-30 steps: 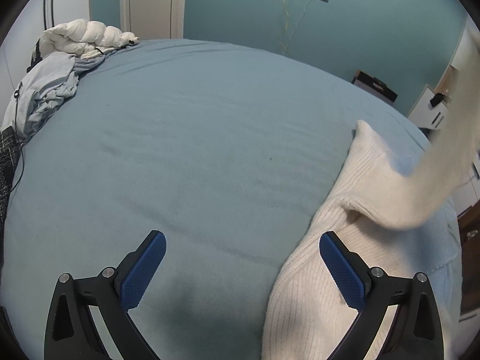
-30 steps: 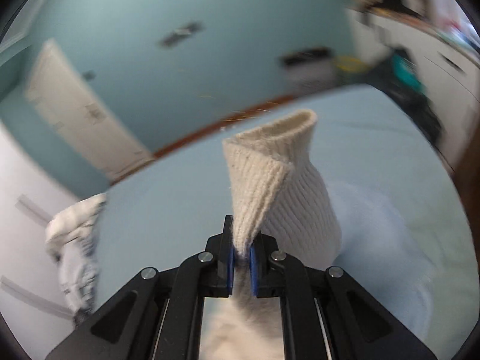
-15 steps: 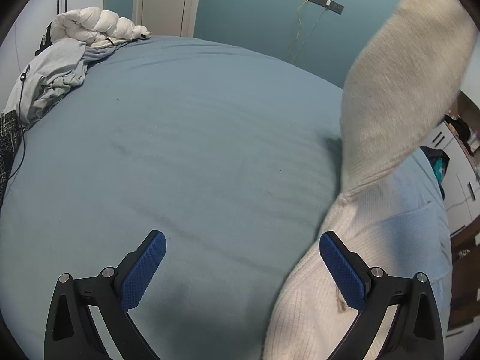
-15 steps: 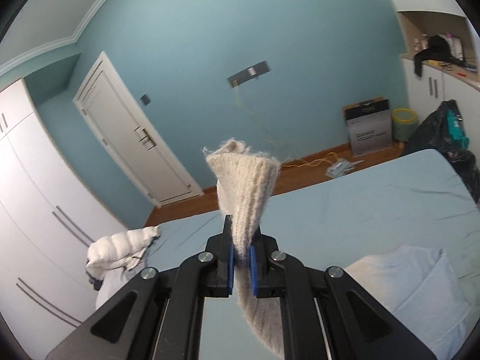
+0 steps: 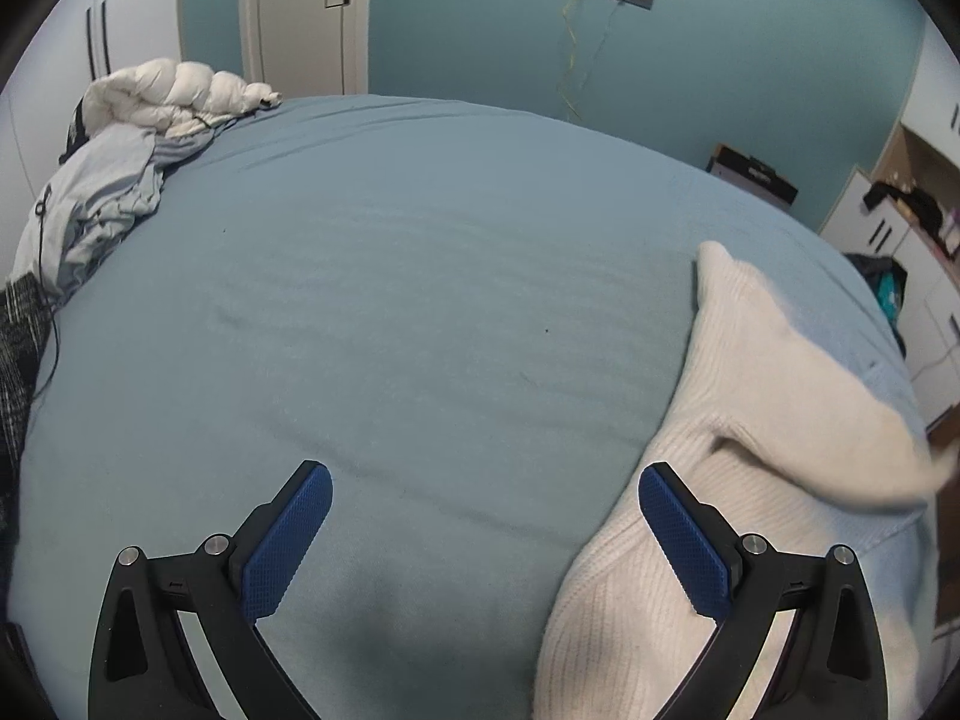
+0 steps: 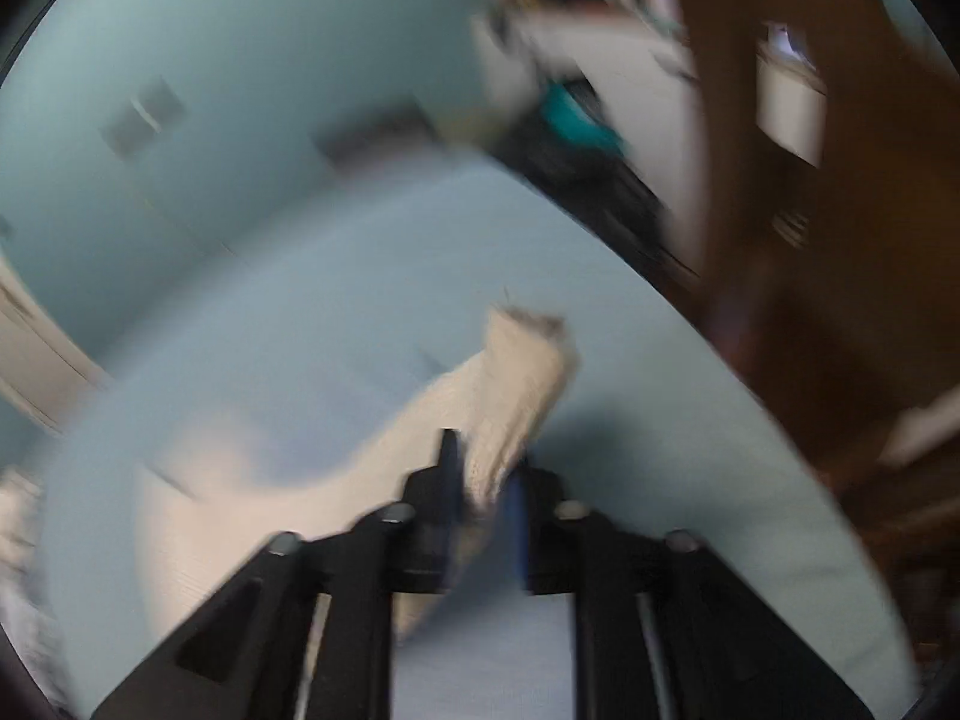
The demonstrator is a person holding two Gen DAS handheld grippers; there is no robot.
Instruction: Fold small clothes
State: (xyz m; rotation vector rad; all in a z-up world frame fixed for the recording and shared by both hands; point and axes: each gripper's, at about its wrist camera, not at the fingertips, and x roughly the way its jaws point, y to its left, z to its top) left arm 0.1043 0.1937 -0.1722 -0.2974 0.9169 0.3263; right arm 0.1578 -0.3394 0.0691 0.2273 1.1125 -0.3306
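Observation:
A cream ribbed sweater [image 5: 750, 396] lies on the blue bed sheet [image 5: 390, 300] at the right of the left wrist view, one sleeve folded across its body. My left gripper [image 5: 486, 534] hangs open above the sheet, its right finger over the sweater's edge, with nothing between the pads. The right wrist view is blurred by motion. There my right gripper [image 6: 485, 480] has its jaws opening, and the sleeve's cuff [image 6: 516, 372] lies loosely between them, against the left pad, with sheet showing beside the right pad.
A heap of light blue and white bedding [image 5: 120, 180] sits at the bed's far left corner. A door [image 5: 300, 12] and a black box [image 5: 753, 171] stand by the far wall. White cabinets [image 5: 900, 228] and brown wooden furniture [image 6: 840, 240] stand past the bed's right edge.
The sleeve, held high half a second ago, has come down across the sweater. My right gripper swung down toward the bed and its pads have parted. The left gripper stayed put.

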